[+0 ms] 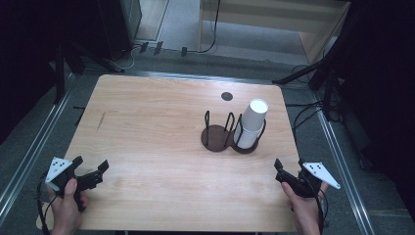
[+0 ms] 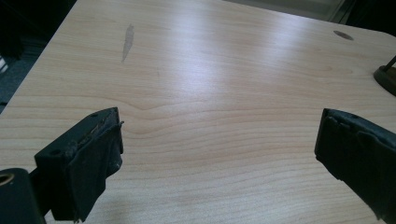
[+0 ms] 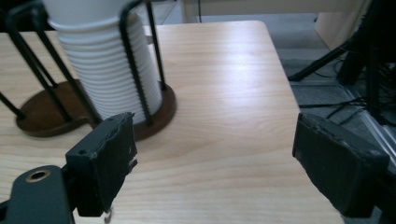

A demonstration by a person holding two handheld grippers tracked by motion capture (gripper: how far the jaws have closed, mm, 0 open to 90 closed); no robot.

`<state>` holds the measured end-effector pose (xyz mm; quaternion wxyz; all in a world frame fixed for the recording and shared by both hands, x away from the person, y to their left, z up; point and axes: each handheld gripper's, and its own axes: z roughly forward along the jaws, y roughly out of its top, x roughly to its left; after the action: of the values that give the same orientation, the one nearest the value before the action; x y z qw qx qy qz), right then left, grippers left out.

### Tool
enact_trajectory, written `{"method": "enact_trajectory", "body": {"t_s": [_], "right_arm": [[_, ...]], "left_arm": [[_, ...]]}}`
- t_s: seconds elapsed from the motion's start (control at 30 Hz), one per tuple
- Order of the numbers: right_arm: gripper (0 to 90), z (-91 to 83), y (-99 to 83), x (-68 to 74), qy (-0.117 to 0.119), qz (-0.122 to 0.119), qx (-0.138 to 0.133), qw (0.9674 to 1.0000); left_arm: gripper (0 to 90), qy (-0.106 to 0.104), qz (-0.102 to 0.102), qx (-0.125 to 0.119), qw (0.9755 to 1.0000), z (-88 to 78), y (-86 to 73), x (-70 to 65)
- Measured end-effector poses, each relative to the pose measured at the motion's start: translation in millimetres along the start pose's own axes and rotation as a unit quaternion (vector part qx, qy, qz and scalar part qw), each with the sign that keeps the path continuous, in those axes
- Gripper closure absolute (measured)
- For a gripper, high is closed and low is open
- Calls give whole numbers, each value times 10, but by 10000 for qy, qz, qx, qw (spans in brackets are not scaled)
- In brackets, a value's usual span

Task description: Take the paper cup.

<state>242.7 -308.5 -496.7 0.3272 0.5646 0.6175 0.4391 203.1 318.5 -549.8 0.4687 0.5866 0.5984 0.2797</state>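
Observation:
A stack of white ribbed paper cups [image 1: 253, 122] stands tilted in the right ring of a dark wire cup holder [image 1: 215, 139] right of the table's middle. The holder's left ring has nothing in it. My left gripper [image 1: 91, 163] hovers over the near left corner, jaws wide open and bare; in the left gripper view [image 2: 219, 135] only wood lies between them. My right gripper [image 1: 288, 165] is at the near right edge, open and holding nothing. In the right gripper view [image 3: 215, 140] the cup stack [image 3: 107, 70] and holder base [image 3: 42, 119] sit ahead to the left.
The light wooden table [image 1: 147, 122] has a dark round spot [image 1: 226, 96] behind the holder and a grey streak [image 1: 100, 121] on its left side. Tripod legs and cables [image 1: 313, 112] stand on the floor past the right edge.

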Motion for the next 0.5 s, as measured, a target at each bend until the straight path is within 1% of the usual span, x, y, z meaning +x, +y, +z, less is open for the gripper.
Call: {"method": "enact_trajectory", "body": {"t_s": [0.07,0.1,0.13,0.17,0.23,0.27,0.3,0.43,0.5], "right_arm": [[129,10,48,50,21,-63,22,10000],[129,18,91,94,84,-71,16,9999],[129,18,91,94,84,-71,16,9999],[129,33,144,150,133,-89,-5,9999],[129,45,191,195,164,-100,-44,9998],[129,45,191,195,164,-100,-44,9998],[129,57,237,233,219,-79,-74,9997],[128,87,296,271,229,-122,-88,9996],[127,124,374,310,245,-138,-99,9996]], "left_arm": [[16,9,24,16,10000,-2,-2,-5],[16,10,15,25,10000,0,-3,-4],[16,10,15,25,10000,0,-3,-4],[16,17,-3,30,10000,3,-3,0],[16,0,-30,52,10000,11,-3,4],[16,0,-30,52,10000,11,-3,4],[16,-8,-13,71,10000,17,-2,5],[16,1,-24,66,10000,26,-1,0],[16,-7,-26,68,10000,28,-1,1]]}}
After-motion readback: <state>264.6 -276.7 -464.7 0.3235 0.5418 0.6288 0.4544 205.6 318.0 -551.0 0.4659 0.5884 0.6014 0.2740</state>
